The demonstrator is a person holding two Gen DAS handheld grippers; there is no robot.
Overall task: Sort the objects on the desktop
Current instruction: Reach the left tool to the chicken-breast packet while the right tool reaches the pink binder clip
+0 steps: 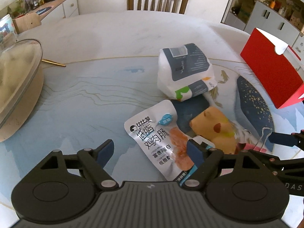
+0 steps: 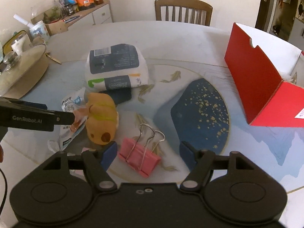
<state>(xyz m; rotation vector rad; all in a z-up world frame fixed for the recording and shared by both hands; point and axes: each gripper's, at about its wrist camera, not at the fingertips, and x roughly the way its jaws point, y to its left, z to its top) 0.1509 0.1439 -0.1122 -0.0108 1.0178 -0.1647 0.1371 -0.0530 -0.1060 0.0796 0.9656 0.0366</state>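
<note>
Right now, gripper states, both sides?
Left gripper: open, empty, over the snack pouch.
Right gripper: open, empty, over the pink binder clip.

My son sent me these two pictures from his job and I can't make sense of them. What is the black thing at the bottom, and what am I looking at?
Each black shape is a two-finger claw that a person holds by hand, with a wide-angle camera looking along its fingers. One picture is from the left claw, the other from the right claw. Both are open and hold nothing. On the table lie a silver snack pouch, a yellow plush toy, a pink binder clip, a white and grey packet and an open red box. The right claw hovers over the clip.
</note>
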